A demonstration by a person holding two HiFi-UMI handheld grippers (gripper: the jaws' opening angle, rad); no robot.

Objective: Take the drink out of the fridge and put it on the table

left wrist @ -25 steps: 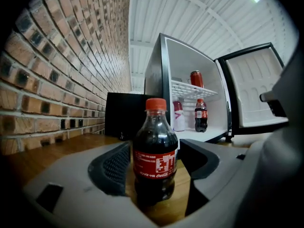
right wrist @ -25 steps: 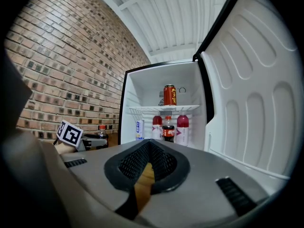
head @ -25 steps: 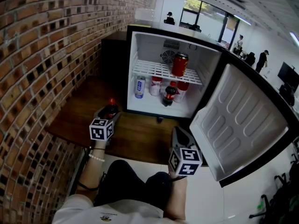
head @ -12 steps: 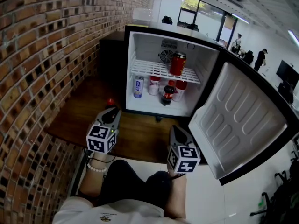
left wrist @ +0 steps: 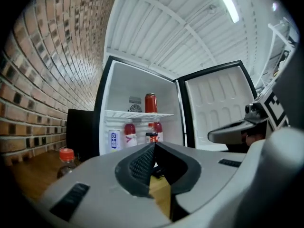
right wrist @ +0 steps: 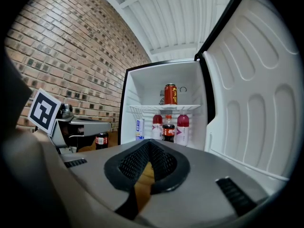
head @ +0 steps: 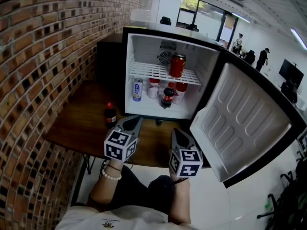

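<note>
Standing upright on the wooden table [head: 76,128], toward its left side and just ahead of the open fridge [head: 146,49], the small cola bottle [head: 110,115] with the red cap looks to be the drink already delivered — it is out of the cabinet, on its base, and nothing touches it. The left gripper [head: 135,120] hovers just beside it on the right, jaws pressed together with nothing between them, which reads as a tool clear of the bottle rather than reaching for it. The right gripper [head: 175,132] is held low near the table's front edge and points at the fridge interior, its jaws likewise closed and empty. The fridge door [head: 244,123] hangs wide open to the right, so I judge that what may remain is shutting it or fetching another drink. Inside, a red can [head: 177,65] stands on the wire shelf [head: 153,72]; below it are a blue-and-white can [head: 137,89], a second cola bottle [head: 167,97] and some red-capped bottles [head: 153,87]. The tabletop is dark, smooth wood, bare apart from the bottle and the fridge, which seems to stand on it at the back. A brick wall [head: 43,56] runs along the left — beyond the fridge a bright, white-ceilinged room opens out, with a few people [head: 261,59] far off near the windows.
</note>
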